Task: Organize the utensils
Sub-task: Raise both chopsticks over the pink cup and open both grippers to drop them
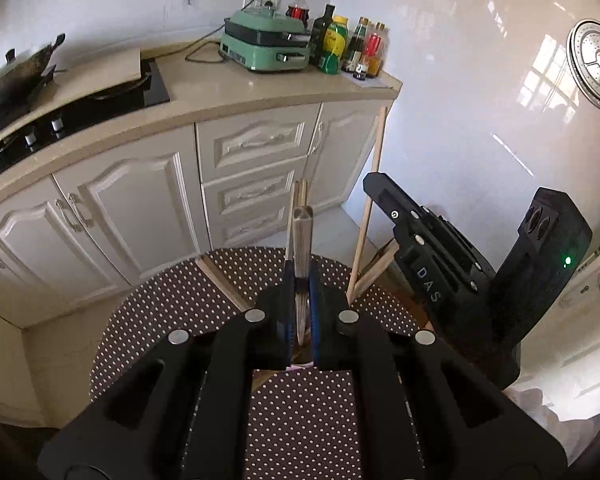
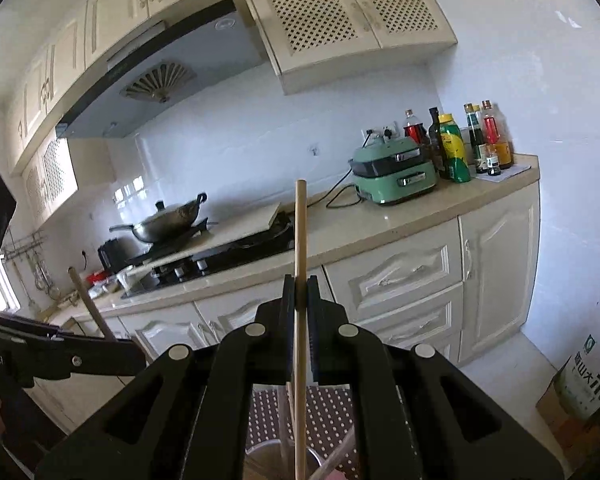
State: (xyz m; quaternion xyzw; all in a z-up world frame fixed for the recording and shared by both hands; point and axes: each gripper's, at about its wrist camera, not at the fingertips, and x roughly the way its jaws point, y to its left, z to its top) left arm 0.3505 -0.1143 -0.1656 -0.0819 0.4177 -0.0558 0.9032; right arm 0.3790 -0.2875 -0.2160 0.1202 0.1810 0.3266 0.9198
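My left gripper (image 1: 300,280) is shut on a bundle of metal chopsticks (image 1: 301,236) that stands upright above the dotted table (image 1: 152,312). My right gripper (image 2: 300,292) is shut on a single wooden chopstick (image 2: 300,236), held upright; its lower end reaches down toward a metal cup (image 2: 268,456) on the dotted table. The right gripper's body (image 1: 440,264) shows in the left wrist view, with the wooden chopstick (image 1: 370,196) rising from it. The left gripper's body (image 2: 40,352) shows at the left of the right wrist view, with another wooden stick (image 2: 90,304) beside it.
Wooden chopsticks (image 1: 220,284) lie on the dotted table. Behind is a kitchen counter (image 1: 260,92) with a green cooker (image 1: 266,46), several bottles (image 1: 348,44), a stove (image 1: 76,112) and a wok (image 1: 16,76). A cardboard box (image 2: 580,392) stands on the floor at right.
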